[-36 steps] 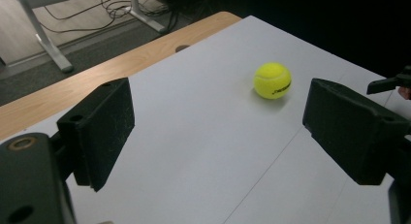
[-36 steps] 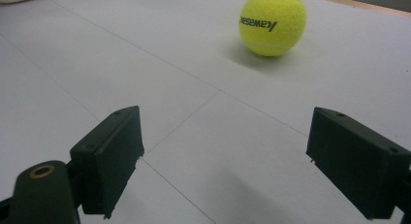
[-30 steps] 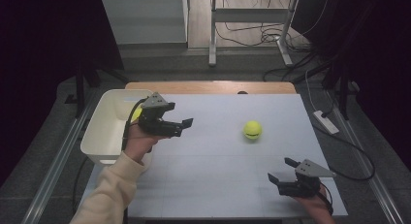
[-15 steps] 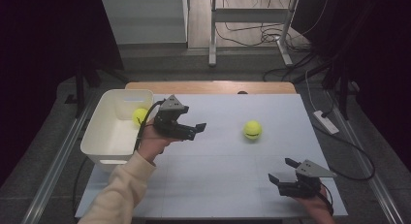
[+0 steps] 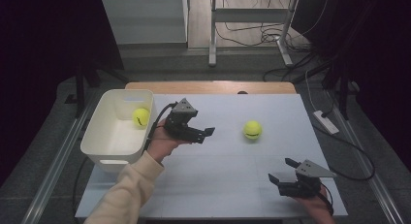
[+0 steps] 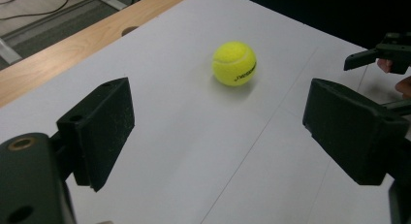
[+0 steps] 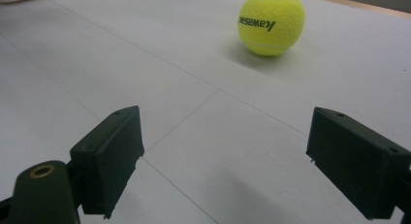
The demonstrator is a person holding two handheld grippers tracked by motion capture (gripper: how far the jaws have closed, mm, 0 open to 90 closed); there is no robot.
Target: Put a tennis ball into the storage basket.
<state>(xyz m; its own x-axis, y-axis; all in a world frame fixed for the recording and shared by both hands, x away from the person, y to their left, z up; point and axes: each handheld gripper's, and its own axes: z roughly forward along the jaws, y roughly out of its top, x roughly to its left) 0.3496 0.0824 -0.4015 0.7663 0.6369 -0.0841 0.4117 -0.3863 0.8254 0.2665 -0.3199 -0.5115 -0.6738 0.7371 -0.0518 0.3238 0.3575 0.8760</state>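
Left gripper (image 5: 206, 133) fingers stood wide and empty, aimed at tennis ball (image 5: 252, 129) on table (image 5: 218, 180). Right gripper (image 5: 283, 170) fingers were likewise wide, empty.

A grey floor (image 5: 242, 64) surrounds the white table (image 5: 232, 185); cables (image 5: 252, 37) trail at upper centre, darkness at both sides.

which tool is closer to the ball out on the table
Left. The left tool hangs open just left of the ball, pointing at it. The right tool sits open at the near right, further off.
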